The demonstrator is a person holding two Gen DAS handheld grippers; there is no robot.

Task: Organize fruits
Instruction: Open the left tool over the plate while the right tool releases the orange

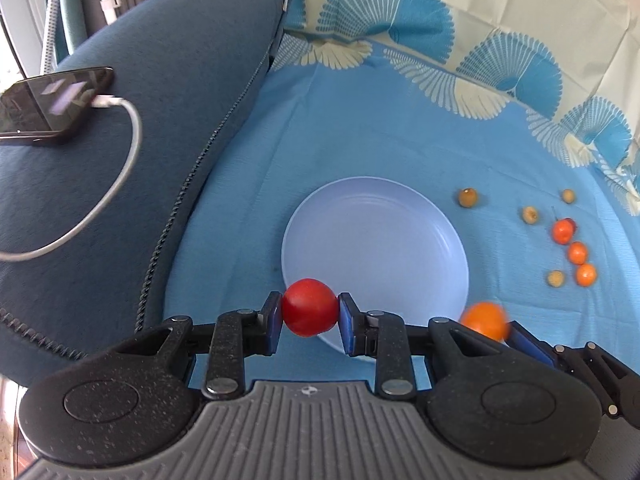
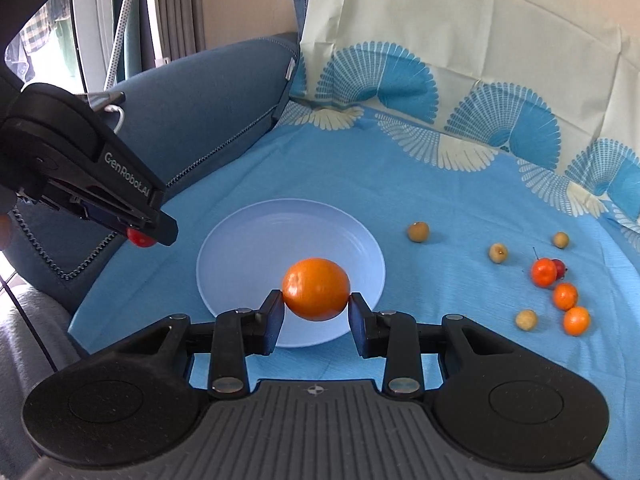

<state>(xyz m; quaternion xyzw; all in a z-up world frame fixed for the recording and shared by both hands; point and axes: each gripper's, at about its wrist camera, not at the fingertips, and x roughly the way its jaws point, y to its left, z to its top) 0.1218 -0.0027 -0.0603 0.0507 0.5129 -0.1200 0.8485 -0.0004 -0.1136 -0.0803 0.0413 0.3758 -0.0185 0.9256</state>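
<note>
Left tongs (image 1: pixel 310 307) clamped narrow on a red fruit (image 1: pixel 309 306), pads pressed to both its sides, poised over the pale blue plate (image 1: pixel 376 232) at about 7 o'clock of its rim. Right tongs (image 2: pixel 316 303) likewise closed on an orange fruit (image 2: pixel 316 289), held above the plate's near half, toward 6 o'clock. Seen from the right wrist, left tongs at 9 o'clock of the plate, the red fruit peeking out beneath their tip.

Plate bare inside, resting on a blue cloth (image 2: pixel 400 184) with a white fan pattern — whether a tabletop or a seat lies under it, cannot tell.

Loose fruits at 3 o'clock of the plate, well apart from it: four small yellowish fruits (image 2: pixel 418 232), spread out, and three small orange fruits (image 2: pixel 565 296) in a close line, with a dark red one just behind the farthest.

At 10 o'clock, a blue cushion (image 1: pixel 160 120) — carrying a phone (image 1: pixel 52 110) with a white cable (image 1: pixel 120 168) plugged in.
</note>
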